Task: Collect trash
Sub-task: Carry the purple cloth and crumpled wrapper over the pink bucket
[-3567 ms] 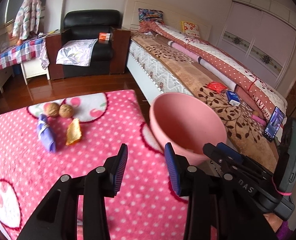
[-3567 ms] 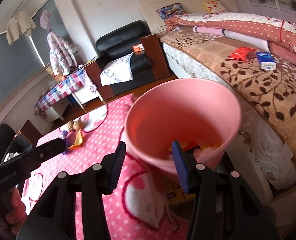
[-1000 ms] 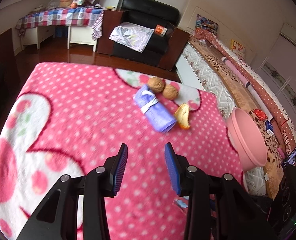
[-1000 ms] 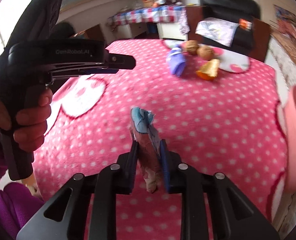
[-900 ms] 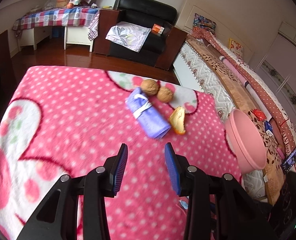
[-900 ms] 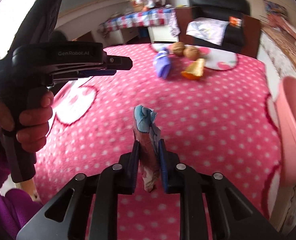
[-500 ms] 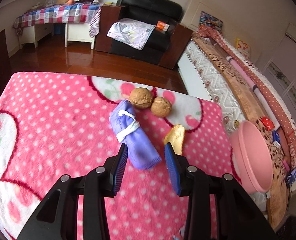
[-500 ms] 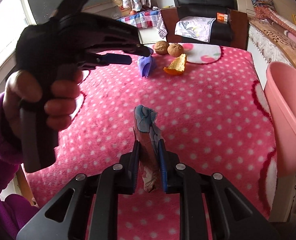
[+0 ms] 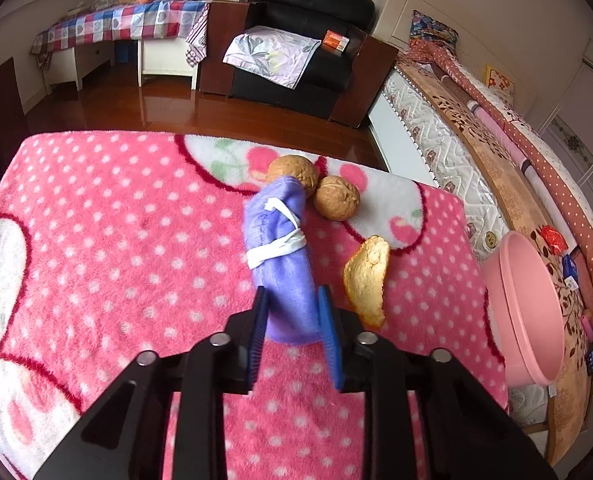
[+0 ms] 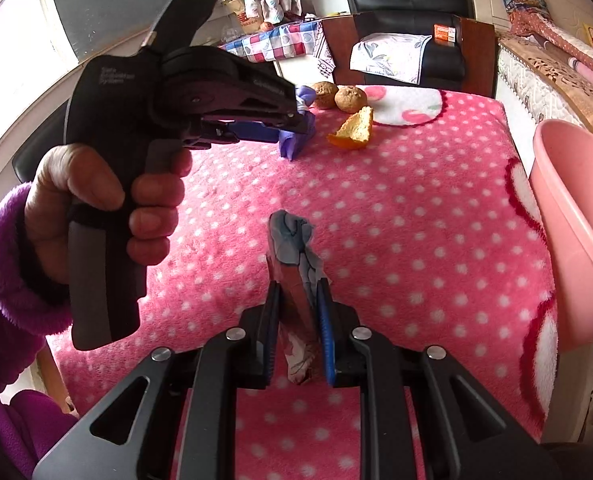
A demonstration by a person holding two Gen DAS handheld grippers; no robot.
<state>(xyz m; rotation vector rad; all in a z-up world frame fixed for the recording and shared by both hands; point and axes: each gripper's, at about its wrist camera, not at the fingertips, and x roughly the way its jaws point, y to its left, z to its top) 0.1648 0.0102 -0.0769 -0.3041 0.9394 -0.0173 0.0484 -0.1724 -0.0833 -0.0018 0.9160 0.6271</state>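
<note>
The left tool [image 9: 290, 320] was closing on the near end of the purple bundle [image 9: 280, 248], which lay between its blue pads on the pink-blanketed bench [image 9: 96, 240]; whether they already pressed it was hard to tell. Two walnuts [image 9: 336, 198] and an orange peel [image 9: 366, 276] lay just beside it. The right tool [image 10: 298, 322] pinched a crumpled wrapper [image 10: 294, 248] upright above the bench. The step in hand looked like picking up trash; next, both pieces would need carrying to the pink bin [image 10: 568, 216] off the bench's right edge.
</note>
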